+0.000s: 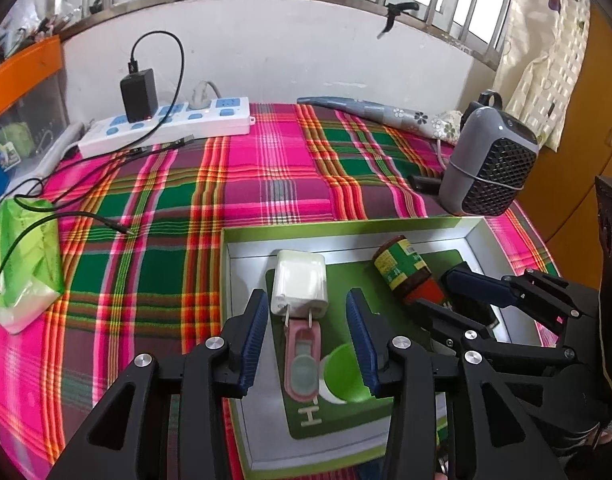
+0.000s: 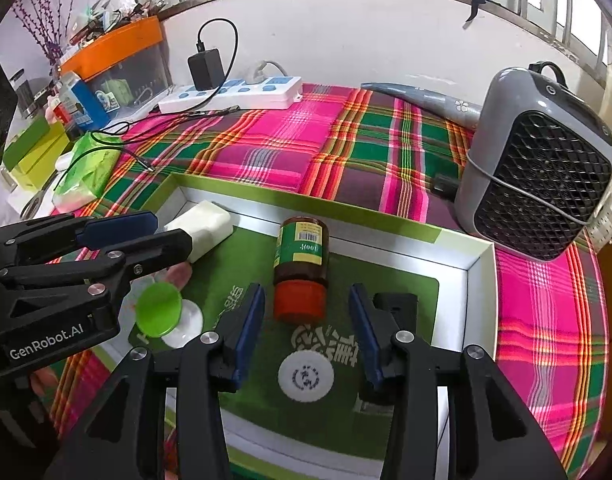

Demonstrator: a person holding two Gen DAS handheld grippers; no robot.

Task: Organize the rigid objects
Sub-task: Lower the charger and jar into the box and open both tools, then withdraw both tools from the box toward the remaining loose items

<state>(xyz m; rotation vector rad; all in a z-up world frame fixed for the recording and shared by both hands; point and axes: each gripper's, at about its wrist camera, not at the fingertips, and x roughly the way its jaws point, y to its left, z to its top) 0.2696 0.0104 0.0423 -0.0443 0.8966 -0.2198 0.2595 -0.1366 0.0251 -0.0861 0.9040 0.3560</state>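
Both my grippers hang spread over the box [image 1: 475, 236], holding nothing.

My left gripper [image 1: 306, 334] stands apart around the charger [image 1: 300, 286], pads clear of it; the charger's prongs meet a pink case [image 1: 302, 360] beside a green lid [image 1: 345, 372]. My right gripper [image 2: 306, 334] gapes just short of the jar [image 2: 302, 264], which lies on its side, red cap [image 2: 300, 300] toward me. The box sits on the plaid cloth [image 1: 234, 184], near a grey heater [image 2: 541, 176].

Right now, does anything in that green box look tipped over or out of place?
Yes: the brown bottle with the red cap lies on its side in the box, and the white charger lies flat, prongs toward the pink case.
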